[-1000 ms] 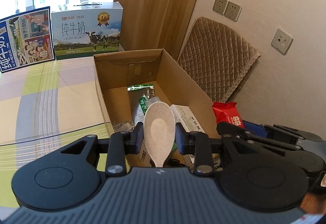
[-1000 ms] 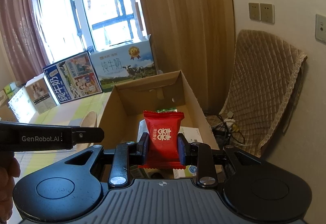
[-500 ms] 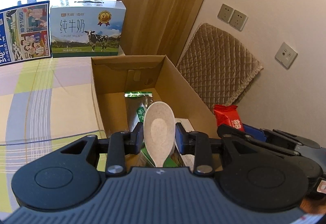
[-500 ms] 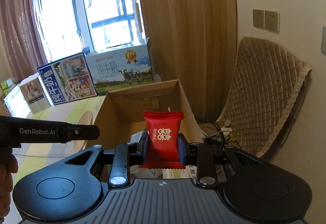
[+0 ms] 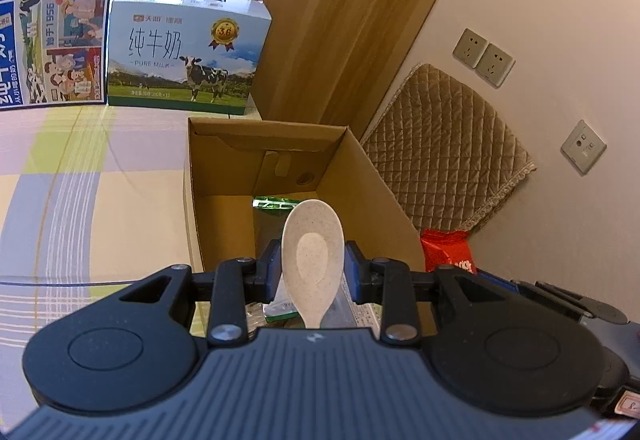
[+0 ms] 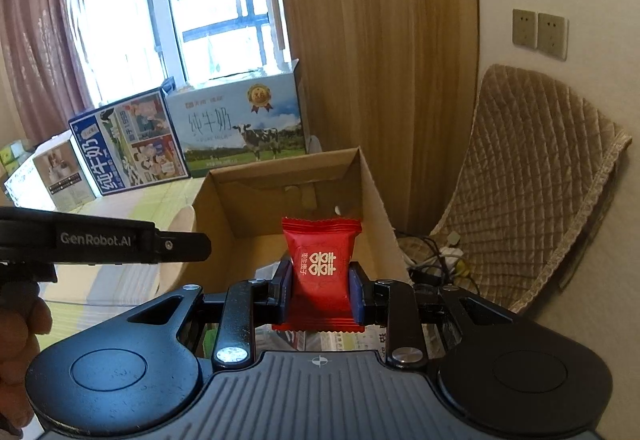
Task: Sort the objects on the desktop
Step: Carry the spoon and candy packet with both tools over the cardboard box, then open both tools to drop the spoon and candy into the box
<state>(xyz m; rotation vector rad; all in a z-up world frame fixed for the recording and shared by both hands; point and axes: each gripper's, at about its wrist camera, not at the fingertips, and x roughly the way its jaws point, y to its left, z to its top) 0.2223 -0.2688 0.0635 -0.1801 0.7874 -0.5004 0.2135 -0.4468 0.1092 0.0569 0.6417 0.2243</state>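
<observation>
1. The left gripper (image 5: 313, 266) clamps a pale speckled spoon (image 5: 313, 254) between its blue-padded fingers, bowl up and facing the camera, the handle running down out of sight behind the gripper body.
2. The right gripper (image 6: 320, 290) pinches a red candy packet (image 6: 322, 268) with white characters, held upright, its crimped top edge above the fingers.
3. Both grippers hang over the near end of an open cardboard box (image 5: 360, 176) that stands on a table with a pastel plaid cloth (image 5: 80, 200).
4. Inside the box lie a green-and-white packet (image 5: 272, 203) and printed paper items, partly hidden behind the spoon.
5. In the left wrist view, the red packet shows at the box's right side, just ahead of the right gripper's dark body.
6. In the right wrist view, the left gripper's side arm, marked "GenRobot.AI", crosses the left edge, with a hand (image 6: 18, 352) below it.
7. Behind the box stand a milk carton case (image 5: 186, 60) showing a cow and a blue case (image 5: 52, 48) beside it.
8. A quilted brown pad (image 5: 448, 152) leans against the wall, to the right of the box.
</observation>
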